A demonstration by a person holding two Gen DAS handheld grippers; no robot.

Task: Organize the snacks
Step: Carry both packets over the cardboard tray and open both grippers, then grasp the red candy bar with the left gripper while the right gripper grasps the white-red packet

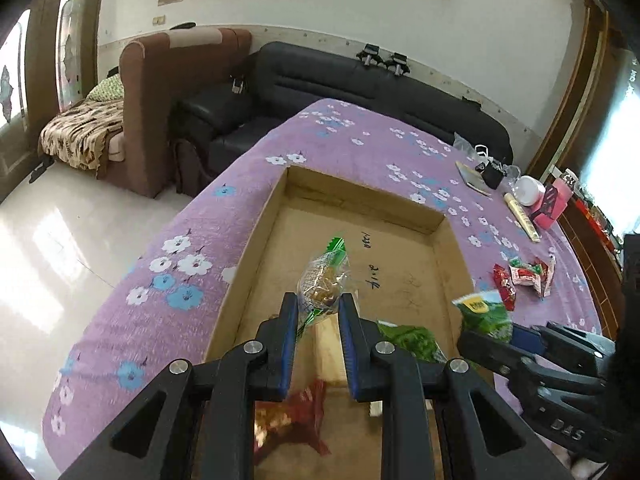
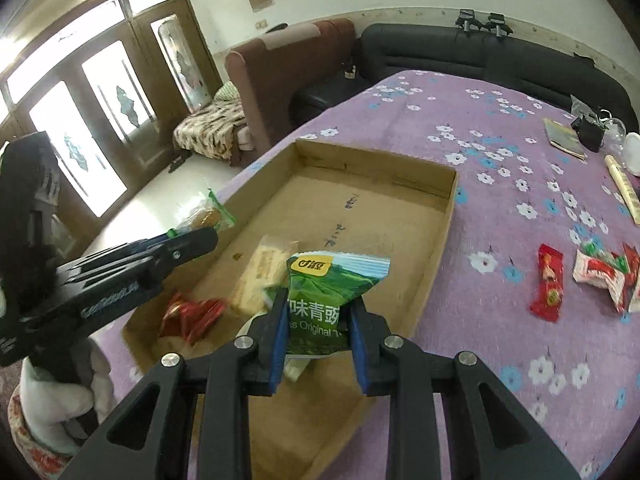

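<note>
My left gripper [image 1: 318,304] is shut on a clear snack packet with green ends [image 1: 323,280], held above the shallow cardboard box [image 1: 362,200]. My right gripper [image 2: 318,304] is shut on a green pea snack bag [image 2: 330,300], also over the box [image 2: 438,256]. In the left wrist view the right gripper [image 1: 486,330] shows at the right with the green bag [image 1: 482,312]. The left gripper [image 2: 192,240] and its clear packet [image 2: 208,216] appear at the left of the right wrist view. A red snack packet [image 2: 192,312] and a pale packet [image 2: 260,276] lie in the box.
Red and white snack packets [image 2: 596,276] lie loose on the purple flowered cloth [image 2: 480,340] right of the box. A booklet, black pouch, white jar and tube [image 1: 520,216] sit at the far right. A black sofa [image 1: 360,80] and brown armchair stand behind; a gloved hand [image 2: 52,400] holds the left gripper.
</note>
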